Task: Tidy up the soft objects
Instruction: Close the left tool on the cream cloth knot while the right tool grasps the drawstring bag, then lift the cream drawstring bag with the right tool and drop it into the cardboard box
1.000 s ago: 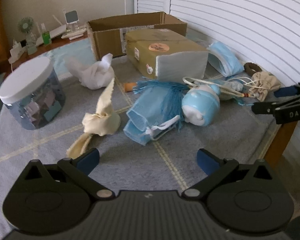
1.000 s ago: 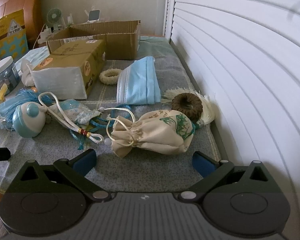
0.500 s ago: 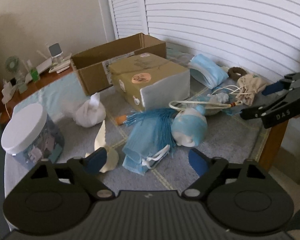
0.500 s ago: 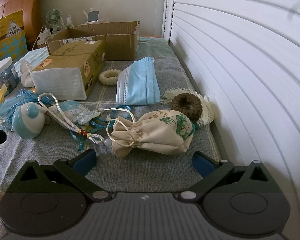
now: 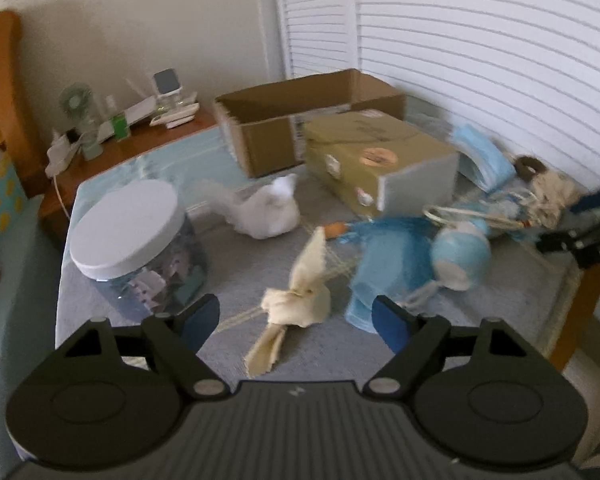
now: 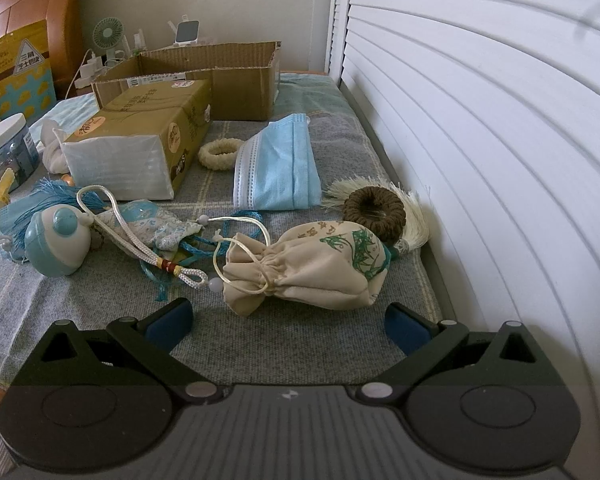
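Soft things lie on a grey cloth-covered table. In the left wrist view my left gripper (image 5: 296,318) is open and empty, above a knotted cream cloth (image 5: 298,300); a white cloth bundle (image 5: 266,210), a blue mask (image 5: 384,268) and a blue-white round toy (image 5: 460,256) lie beyond. In the right wrist view my right gripper (image 6: 288,320) is open and empty, just before a beige drawstring pouch (image 6: 312,268). A blue face mask (image 6: 278,166), a brown hair tie (image 6: 374,210) and a cream hair ring (image 6: 220,152) lie further off.
An open cardboard box (image 5: 300,120) stands at the back, a tissue pack (image 5: 380,164) in front of it. A white-lidded jar (image 5: 136,240) stands at the left. White shutters (image 6: 480,120) line the right side. The right gripper shows in the left wrist view (image 5: 580,236).
My left gripper has pulled back, risen and swung left, so the cream cloth now sits between its fingers in view. The right gripper has edged slightly forward toward the pouch.
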`<state>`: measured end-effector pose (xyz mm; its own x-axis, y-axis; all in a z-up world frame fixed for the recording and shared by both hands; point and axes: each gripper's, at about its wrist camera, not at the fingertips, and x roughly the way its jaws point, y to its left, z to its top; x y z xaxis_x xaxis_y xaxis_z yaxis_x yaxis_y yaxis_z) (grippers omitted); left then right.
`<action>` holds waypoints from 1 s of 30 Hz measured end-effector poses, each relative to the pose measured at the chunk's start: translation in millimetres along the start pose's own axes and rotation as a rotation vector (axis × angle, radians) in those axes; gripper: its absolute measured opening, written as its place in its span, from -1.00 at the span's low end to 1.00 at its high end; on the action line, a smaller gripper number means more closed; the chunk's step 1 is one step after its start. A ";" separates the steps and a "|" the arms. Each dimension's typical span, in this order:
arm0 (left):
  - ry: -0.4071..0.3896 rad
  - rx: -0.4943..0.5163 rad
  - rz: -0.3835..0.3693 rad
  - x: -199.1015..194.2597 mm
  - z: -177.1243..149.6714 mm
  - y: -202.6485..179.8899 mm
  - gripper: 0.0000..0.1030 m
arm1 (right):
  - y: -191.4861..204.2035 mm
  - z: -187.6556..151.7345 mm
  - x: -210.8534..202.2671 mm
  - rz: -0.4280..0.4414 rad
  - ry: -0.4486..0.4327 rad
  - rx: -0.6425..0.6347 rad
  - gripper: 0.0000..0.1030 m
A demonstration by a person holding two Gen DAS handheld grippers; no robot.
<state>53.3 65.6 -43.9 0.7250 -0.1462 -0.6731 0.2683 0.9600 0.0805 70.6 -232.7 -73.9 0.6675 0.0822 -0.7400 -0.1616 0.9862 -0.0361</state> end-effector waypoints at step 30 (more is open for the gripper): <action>0.054 -0.147 -0.136 34.5 0.1 24.0 -0.30 | 12.4 26.0 -8.7 -0.044 -0.023 -0.075 0.66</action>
<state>84.8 83.5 -65.1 0.6524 -0.2675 -0.7091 0.2633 0.9574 -0.1190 81.7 -217.4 -50.4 0.6916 0.0431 -0.7210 -0.1854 0.9754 -0.1196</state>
